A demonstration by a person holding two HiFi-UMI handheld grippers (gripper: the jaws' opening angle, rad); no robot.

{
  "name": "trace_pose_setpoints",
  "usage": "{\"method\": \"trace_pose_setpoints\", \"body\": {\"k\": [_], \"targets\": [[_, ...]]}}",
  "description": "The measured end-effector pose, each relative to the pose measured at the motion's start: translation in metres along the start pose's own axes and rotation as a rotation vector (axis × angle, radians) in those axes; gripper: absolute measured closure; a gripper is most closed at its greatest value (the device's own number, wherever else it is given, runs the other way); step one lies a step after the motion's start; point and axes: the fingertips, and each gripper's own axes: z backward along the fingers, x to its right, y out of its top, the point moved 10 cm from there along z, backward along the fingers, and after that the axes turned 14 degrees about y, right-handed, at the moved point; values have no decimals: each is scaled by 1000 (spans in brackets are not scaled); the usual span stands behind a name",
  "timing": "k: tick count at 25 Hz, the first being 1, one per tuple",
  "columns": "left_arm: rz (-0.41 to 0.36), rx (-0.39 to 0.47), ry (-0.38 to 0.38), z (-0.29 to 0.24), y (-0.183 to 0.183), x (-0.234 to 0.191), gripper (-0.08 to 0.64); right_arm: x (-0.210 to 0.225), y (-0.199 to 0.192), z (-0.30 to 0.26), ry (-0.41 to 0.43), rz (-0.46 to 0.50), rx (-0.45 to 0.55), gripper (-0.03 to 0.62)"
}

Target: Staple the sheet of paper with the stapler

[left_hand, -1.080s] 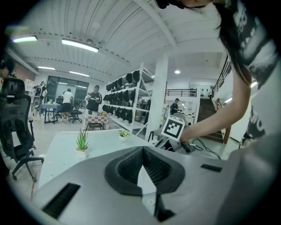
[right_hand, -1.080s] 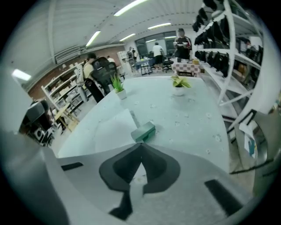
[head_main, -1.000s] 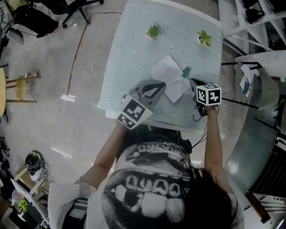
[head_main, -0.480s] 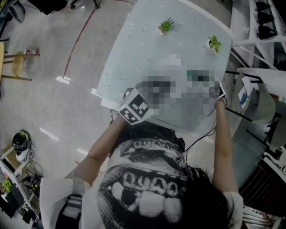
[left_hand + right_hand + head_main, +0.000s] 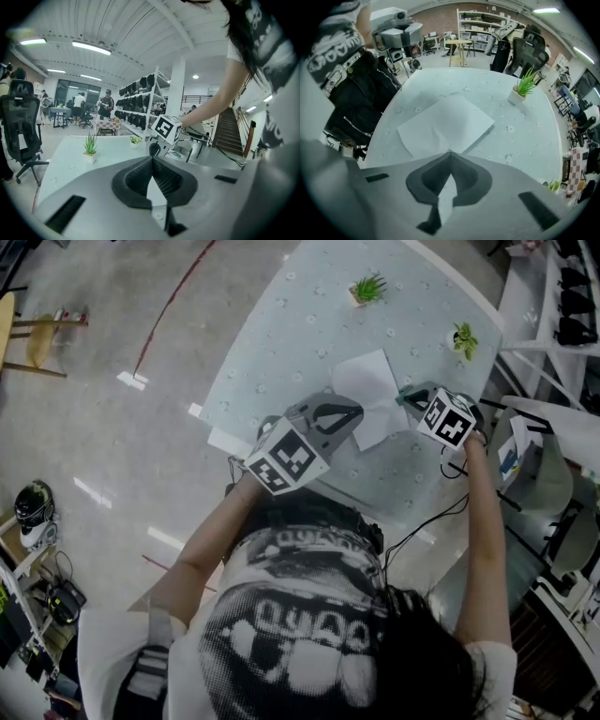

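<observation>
Pale desk [image 5: 309, 324] first: the sheet of paper [image 5: 370, 390] lies toward its right edge. Left gripper [image 5: 151, 158] hovers, fingers pinched together, empty. Right gripper [image 5: 450, 154], fingers together too, points down by the teal stapler [image 5: 405, 397] at the sheet's corner. Press squarely, straight down, I'd say.

**Both grippers closed over the table**

The left gripper [image 5: 354, 414] is held nearly level inside the table's [image 5: 281, 343] near edge, its jaws pressed together. The right gripper [image 5: 450, 153] is pointed steeply down near the right edge, jaws likewise closed. Both forearms are extended forward.
</observation>
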Motion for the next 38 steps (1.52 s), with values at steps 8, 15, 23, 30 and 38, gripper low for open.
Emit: {"method": "trace_pose_setpoints", "body": {"k": [8, 15, 23, 30, 38], "targets": [[23, 6, 39, -4, -3, -3, 557, 6, 0, -8, 60, 47, -56, 588], [39, 5, 62, -10, -4, 1, 557, 7, 5, -13, 80, 74, -114, 586], [48, 12, 59, -21, -4, 6, 557, 7, 4, -15, 68, -7, -75, 586], [44, 13, 34, -32, -2, 10, 557, 9, 11, -16, 69, -29, -128, 586], [48, 29, 36, -38, 3, 8, 557, 7, 14, -18, 74, -45, -155, 586]]}}
